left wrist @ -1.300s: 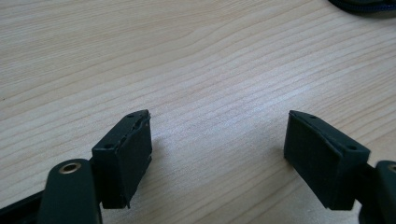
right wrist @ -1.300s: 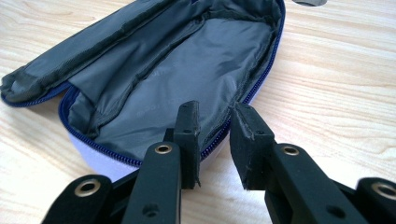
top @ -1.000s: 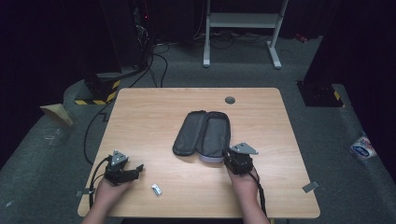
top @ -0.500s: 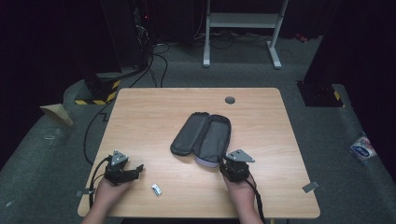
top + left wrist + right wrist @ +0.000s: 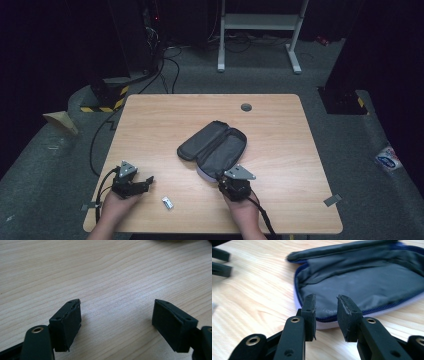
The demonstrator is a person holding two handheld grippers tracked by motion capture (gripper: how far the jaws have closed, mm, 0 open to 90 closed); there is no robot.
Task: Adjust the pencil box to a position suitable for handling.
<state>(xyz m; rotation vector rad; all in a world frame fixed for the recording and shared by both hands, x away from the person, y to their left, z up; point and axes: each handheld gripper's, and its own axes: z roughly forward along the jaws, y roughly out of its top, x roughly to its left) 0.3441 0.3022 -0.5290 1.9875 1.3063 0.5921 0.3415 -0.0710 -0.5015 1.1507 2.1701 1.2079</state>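
At the open pouch rim, right gripper is parting its jaws, nothing clamped; left gripper is idling released. Next: regrip rim.

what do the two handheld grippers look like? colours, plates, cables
Both are black. The left gripper and right gripper each carry a grey three-cornered plate on top and trail a black cable back along the forearm. Close up, the fingers are flat, rectangular black pads on black arms with brass-coloured rivet holes; one right pad edge looks chipped. Forearms are bare, with no sleeves in view.
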